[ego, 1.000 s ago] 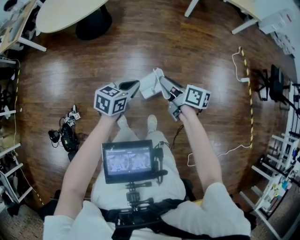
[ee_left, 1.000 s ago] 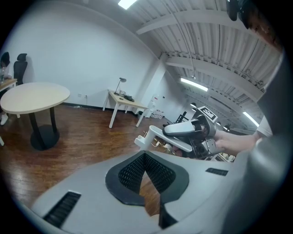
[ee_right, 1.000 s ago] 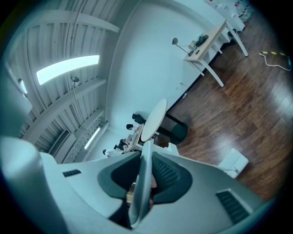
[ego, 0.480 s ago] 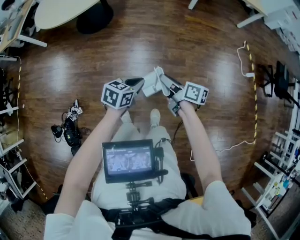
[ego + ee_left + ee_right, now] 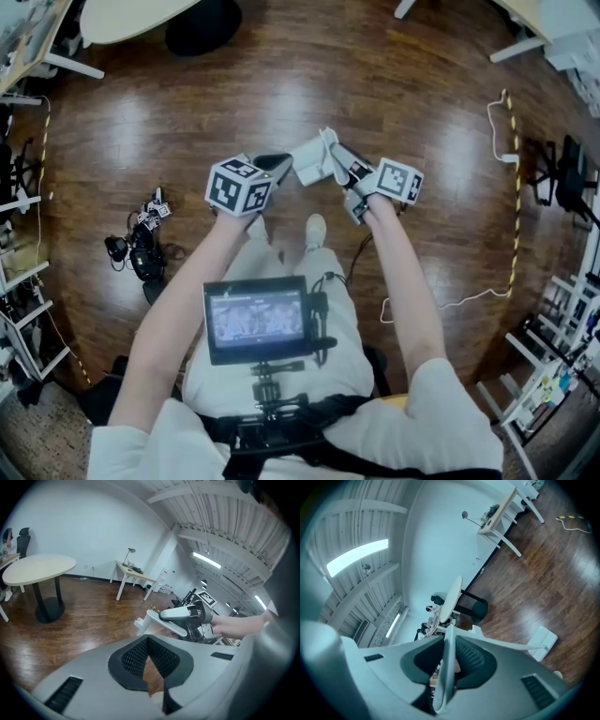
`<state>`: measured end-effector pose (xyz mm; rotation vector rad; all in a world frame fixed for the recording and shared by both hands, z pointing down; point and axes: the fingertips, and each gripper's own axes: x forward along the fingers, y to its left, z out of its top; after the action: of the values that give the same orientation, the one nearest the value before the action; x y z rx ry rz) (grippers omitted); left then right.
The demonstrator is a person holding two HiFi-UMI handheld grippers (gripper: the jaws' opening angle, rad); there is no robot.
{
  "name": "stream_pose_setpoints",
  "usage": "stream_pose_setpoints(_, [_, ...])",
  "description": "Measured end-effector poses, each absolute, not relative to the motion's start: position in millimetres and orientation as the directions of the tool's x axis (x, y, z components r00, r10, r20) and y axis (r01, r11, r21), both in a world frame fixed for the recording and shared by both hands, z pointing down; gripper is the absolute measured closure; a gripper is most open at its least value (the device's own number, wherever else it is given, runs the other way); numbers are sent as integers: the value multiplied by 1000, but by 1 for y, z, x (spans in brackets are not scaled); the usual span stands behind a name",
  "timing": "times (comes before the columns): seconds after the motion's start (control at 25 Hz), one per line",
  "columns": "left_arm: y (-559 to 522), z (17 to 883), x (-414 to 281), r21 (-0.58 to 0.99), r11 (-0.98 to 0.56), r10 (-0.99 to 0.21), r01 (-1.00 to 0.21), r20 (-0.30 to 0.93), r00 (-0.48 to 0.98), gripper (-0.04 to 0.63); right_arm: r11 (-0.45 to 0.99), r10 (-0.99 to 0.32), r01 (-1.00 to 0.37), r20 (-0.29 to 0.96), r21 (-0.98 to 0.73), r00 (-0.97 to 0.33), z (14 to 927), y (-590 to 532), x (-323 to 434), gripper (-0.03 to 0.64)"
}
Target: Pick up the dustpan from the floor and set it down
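Two grippers meet near the centre of the head view, above a broad stretch of wooden floor point(image 5: 281, 75) that lies open toward the top of the frame. The right gripper point(image 5: 345, 169) has its jaws pressed together on a thin white edge of the dustpan point(image 5: 311, 161), which hangs clear of the floor just above the person's shoes point(image 5: 316, 230). The pan end points to the left, close beside the left gripper point(image 5: 279, 164). The left gripper's jaws are drawn together at the tips with nothing between them; only a narrow wedge of floor shows behind the pads.

The open floor is bounded at the upper left by a round table point(image 5: 131, 19) on a black base point(image 5: 202, 23). At the left edge it is bounded by a heap of dark gear and cables point(image 5: 141, 253), and at the right by a yellow-and-black striped line point(image 5: 514, 187) with a loose white cable point(image 5: 441, 300) below it. White shelving point(image 5: 553, 356) crowds the lower right corner.

Whether anything lies in the dustpan's scoop cannot be made out.
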<state>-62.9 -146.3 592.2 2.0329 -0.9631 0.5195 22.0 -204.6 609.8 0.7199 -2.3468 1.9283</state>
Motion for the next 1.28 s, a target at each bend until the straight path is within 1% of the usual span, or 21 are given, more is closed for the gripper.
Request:
stream_pose_setpoints(0.08, [-146,593,-65,493,-376,-449,-785,644,620,601,164,-328,-381,314,-910,-891,615,-210,24,525])
stream_pose_setpoints(0.24, [-148,595,-73,490,-367,-452,-791,649,612,601,125,-326,-408,351,-904,-878,628,-213,22,525])
stream_pose_setpoints(0.4, [-148,599,-82,489,-359,-450,-795,656,606,601,132,-319,-392,335,-910,-886,637,-216,13,525])
stream_pose_setpoints(0.52, [-147,603,-86,489,-349,-447,-799,663,601,601,118,-321,-347,295,-930,-900,641,-218,5,525])
stream_pose_setpoints(0.76, [-146,609,-96,490,-333,-446,-806,671,592,601,72,-302,-383,346,-921,-888,665,-216,1,525])
stream_pose_setpoints(1.08, [-148,616,-110,498,-306,-449,-812,677,584,601,68,-312,-385,346,-921,-885,697,-218,-4,525])
stream_pose_setpoints(1.16, [-149,618,-112,498,-301,-448,-813,679,581,601,49,-320,-395,360,-917,-876,706,-217,-1,525])
stream_pose_setpoints(1.28, [-149,620,-112,499,-292,-449,-816,682,577,601,-4,-343,-358,338,-934,-877,716,-213,0,525])
